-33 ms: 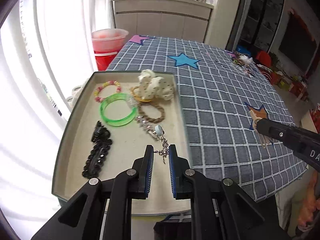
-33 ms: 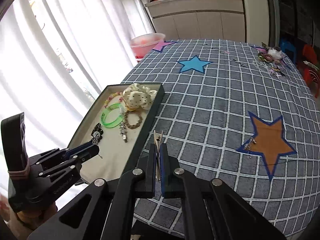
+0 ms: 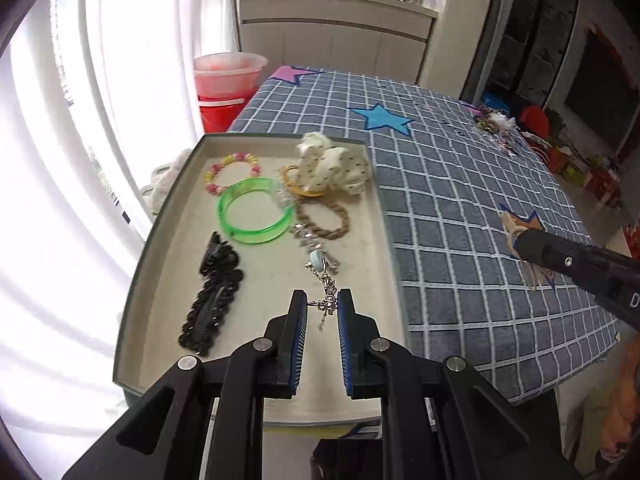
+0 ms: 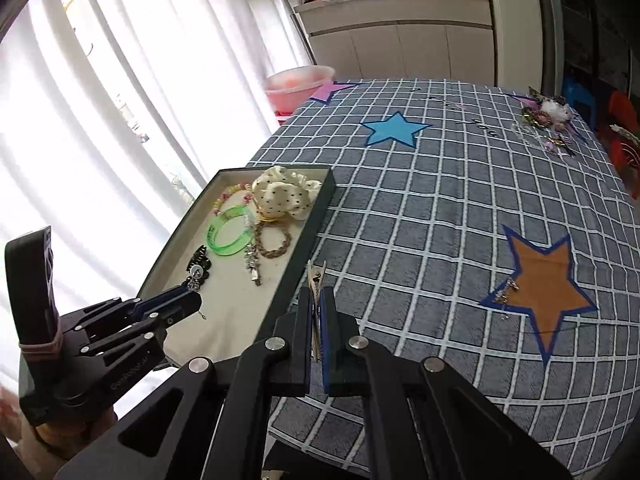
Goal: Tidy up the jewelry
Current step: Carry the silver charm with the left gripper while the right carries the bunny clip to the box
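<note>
Jewelry tray (image 3: 160, 240), left of frame, holds bangle (image 3: 254, 212); left gripper (image 3: 322, 312) parted around silver earring (image 3: 326, 300); right gripper (image 4: 317, 300) clamps pale hair clip (image 4: 316, 276).

The left black two-finger gripper with blue pads (image 3: 322, 309) is hovering low with its jaws parted, a thin silver chain earring (image 3: 326, 294) lying between its fingertips. The right black two-finger gripper with blue pads (image 4: 316, 300) is pinching a slim beige hair clip (image 4: 315, 280), jaws nearly together, pointing forward.
</note>
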{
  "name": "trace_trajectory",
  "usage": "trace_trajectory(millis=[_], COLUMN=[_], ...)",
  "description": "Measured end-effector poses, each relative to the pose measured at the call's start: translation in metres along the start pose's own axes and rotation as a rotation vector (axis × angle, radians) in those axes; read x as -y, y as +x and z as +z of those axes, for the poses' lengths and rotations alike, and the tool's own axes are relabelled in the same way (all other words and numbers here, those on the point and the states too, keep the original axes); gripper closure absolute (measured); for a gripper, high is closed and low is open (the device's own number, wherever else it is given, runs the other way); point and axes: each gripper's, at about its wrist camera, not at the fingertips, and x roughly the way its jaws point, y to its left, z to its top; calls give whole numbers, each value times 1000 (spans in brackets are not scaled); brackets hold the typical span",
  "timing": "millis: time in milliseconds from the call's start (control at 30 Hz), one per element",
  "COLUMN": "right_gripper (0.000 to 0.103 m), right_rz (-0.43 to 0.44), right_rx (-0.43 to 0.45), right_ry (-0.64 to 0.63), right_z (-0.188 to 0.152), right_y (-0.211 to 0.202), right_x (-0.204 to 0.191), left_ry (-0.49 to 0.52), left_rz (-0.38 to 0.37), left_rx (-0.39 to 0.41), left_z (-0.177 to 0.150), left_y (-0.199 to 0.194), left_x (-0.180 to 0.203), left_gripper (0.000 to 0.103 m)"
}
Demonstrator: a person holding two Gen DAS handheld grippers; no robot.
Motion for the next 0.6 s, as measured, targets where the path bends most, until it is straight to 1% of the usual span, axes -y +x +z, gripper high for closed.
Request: trace_trajectory(millis=[333, 600], right_gripper=[100, 100], right_rz=[61, 103], right_rx=[-49, -105], right_ry=[-80, -110], right_z=[7, 10], right_y=[26, 49], right_x=[-45, -63], left_ry=[-29, -23], left_rz=[18, 7], left_rx=[-17, -48], left_z=[-14, -16], left_y=[0, 11], left_x=[-29, -33], left_gripper=[80, 80])
